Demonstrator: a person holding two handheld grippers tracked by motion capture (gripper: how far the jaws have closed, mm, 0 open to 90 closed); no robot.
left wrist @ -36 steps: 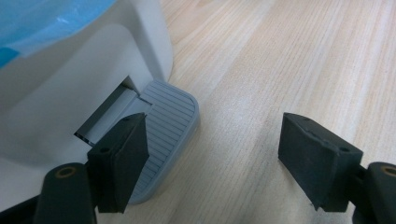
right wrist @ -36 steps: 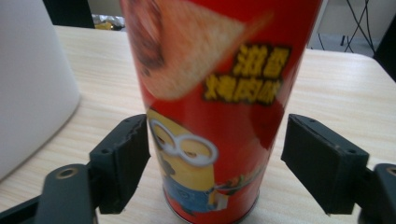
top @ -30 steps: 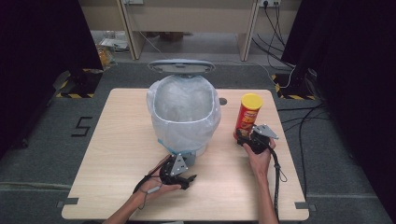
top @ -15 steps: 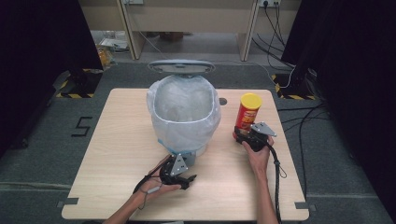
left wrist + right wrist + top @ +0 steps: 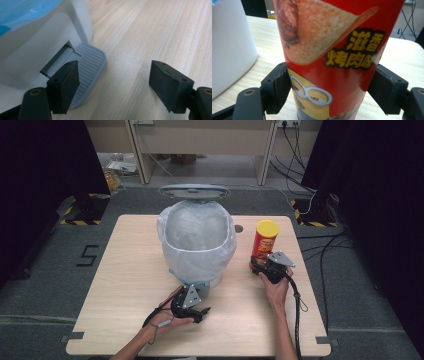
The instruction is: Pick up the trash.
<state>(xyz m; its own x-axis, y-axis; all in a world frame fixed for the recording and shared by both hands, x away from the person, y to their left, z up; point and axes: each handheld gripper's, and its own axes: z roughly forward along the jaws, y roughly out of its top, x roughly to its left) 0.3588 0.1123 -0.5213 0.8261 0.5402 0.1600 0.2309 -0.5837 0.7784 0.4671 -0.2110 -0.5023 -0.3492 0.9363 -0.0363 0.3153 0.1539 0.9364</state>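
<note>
Right tongs (image 5: 329,92), jaws just closed in, both pads pressed against the lower body of the red crisp can (image 5: 337,50), which stands upright between them on the right part of the bench (image 5: 125,270). Left tongs (image 5: 112,82), jaws apart, one jaw over the grey pedal (image 5: 90,67) of the bag-lined white bin (image 5: 197,240) at bench centre, left of the can.
</note>
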